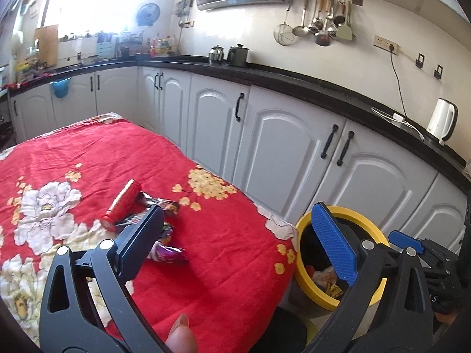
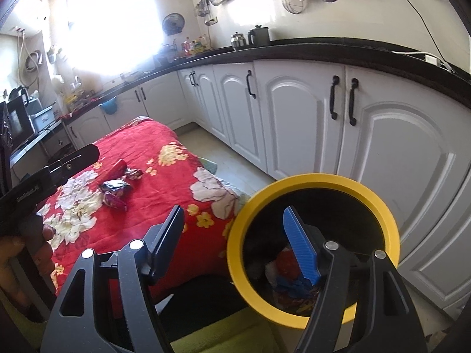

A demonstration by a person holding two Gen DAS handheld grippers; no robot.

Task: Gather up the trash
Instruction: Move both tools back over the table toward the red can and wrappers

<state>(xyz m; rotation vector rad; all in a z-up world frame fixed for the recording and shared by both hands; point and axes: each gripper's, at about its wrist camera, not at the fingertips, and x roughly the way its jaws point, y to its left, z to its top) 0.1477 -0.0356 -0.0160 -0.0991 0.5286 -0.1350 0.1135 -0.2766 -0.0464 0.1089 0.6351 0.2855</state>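
Right gripper hung over yellow-rimmed bin, jaws spread, nothing between them. Left gripper also spread and empty, above red floral cloth. Looked like between-pickups stage: some trash already in bin. Red tube and crumpled wrappers lay on cloth near bin. Next up, probably: reach over, pinch one wrapper.

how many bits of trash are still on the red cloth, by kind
red bottle: 1
crumpled snack wrappers: about 3; they overlap and the left tongs hide part of the pile, so the count is rough
total: about 4
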